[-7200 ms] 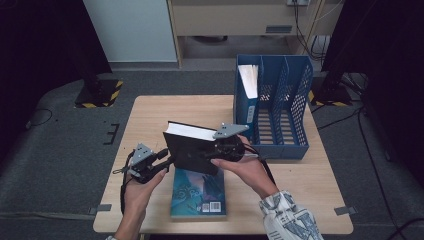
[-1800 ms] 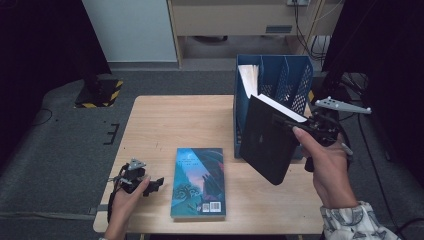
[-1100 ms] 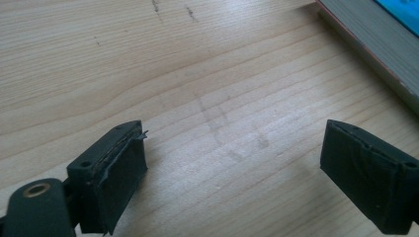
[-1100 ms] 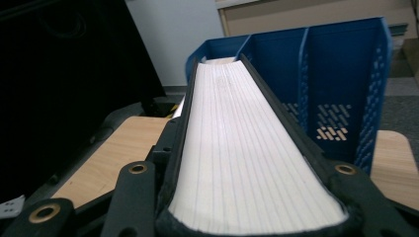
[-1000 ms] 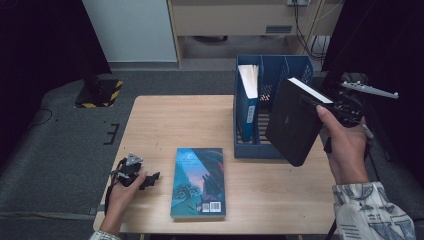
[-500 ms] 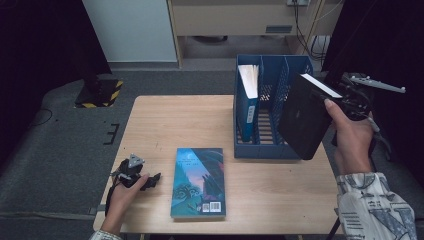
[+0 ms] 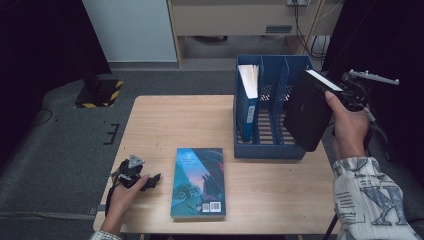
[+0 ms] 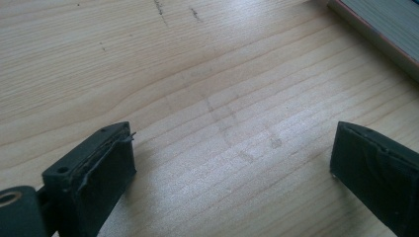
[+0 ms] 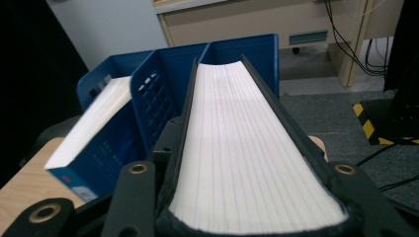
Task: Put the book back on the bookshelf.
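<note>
1. Clearly the right tool [image 7: 334, 95] is clamped across a thick black book [image 7: 306, 110], stiff and likely heavy, held above the blue file rack [image 7: 265, 150].
2. Left tool [image 7: 150, 181] gapes empty on the tabletop [image 8: 207, 74].

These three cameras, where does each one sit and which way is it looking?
High view: above the person's side, looking forward and down on the table; both forearms and hands show, the right tongs shut on a black book.
Left gripper view: on the left tongs, looking along open jaws at bare wood.
Right gripper view: on the right tongs, looking along the black book's pages toward the blue rack.
Shared: high and right views both show the rack and the blue book standing in it.
</note>
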`<control>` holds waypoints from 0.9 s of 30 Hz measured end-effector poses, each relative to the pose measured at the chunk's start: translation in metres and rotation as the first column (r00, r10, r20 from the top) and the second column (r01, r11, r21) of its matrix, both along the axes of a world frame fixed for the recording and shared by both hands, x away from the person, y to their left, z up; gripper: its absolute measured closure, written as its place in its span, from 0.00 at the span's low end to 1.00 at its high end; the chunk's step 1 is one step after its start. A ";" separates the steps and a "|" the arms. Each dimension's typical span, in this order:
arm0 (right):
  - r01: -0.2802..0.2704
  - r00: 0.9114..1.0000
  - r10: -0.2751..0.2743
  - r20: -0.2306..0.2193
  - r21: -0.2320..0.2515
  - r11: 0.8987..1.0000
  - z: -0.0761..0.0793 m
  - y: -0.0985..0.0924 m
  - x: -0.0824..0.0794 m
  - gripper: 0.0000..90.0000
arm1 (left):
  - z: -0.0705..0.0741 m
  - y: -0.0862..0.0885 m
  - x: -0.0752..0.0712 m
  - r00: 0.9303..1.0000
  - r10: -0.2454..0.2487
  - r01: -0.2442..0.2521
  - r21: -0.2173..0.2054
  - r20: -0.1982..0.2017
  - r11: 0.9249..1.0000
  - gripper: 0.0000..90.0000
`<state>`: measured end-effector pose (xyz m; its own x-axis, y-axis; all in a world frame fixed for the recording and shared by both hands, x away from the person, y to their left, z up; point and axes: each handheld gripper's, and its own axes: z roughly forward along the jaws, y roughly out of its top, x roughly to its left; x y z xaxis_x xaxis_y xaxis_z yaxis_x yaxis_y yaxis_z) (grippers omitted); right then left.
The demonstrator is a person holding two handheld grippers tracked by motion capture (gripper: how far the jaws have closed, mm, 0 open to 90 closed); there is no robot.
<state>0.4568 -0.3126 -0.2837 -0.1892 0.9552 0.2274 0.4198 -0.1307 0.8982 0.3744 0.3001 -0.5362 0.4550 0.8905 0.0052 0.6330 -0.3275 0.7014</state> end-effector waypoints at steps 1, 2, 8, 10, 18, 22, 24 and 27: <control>0.005 1.000 -0.005 0.000 0.000 1.000 -0.002 -0.001 0.003 0.59 | 0.000 0.000 0.000 1.000 -0.003 0.003 0.003 -0.001 1.000 0.03; 0.007 1.000 -0.007 -0.002 -0.003 1.000 -0.004 -0.002 0.006 0.59 | 0.000 0.000 0.000 1.000 -0.004 0.004 0.004 -0.002 1.000 0.03; 0.024 1.000 -0.024 -0.009 0.006 1.000 -0.012 -0.005 0.021 0.59 | 0.000 0.000 0.000 1.000 -0.003 0.003 0.003 -0.001 1.000 0.03; 0.030 1.000 -0.030 -0.010 0.010 1.000 -0.014 -0.004 0.025 0.59 | 0.000 0.000 0.000 1.000 -0.003 0.003 0.003 -0.002 1.000 0.03; 0.031 0.999 -0.031 -0.015 0.004 1.000 -0.019 0.005 0.037 0.59 | 0.000 0.000 -0.001 1.000 -0.005 0.005 0.001 -0.002 1.000 0.03; 0.038 0.999 -0.039 -0.015 -0.009 0.999 -0.020 0.009 0.044 0.59 | 0.000 0.000 -0.001 1.000 -0.005 0.005 0.001 -0.002 1.000 0.03; 0.040 0.999 -0.040 -0.016 -0.009 0.999 -0.020 0.009 0.047 0.59 | 0.000 0.000 -0.001 1.000 -0.005 0.005 0.000 -0.001 1.000 0.03; 0.044 0.999 -0.044 -0.018 -0.011 0.999 -0.020 0.011 0.052 0.59 | 0.000 0.000 -0.001 1.000 -0.005 0.005 0.001 -0.002 1.000 0.03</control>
<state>0.5088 -0.3019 -0.3040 -0.1428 0.9649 0.2203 0.4303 -0.1399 0.8918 0.3734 0.3006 -0.5362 0.4597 0.8881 0.0056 0.6324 -0.3317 0.7000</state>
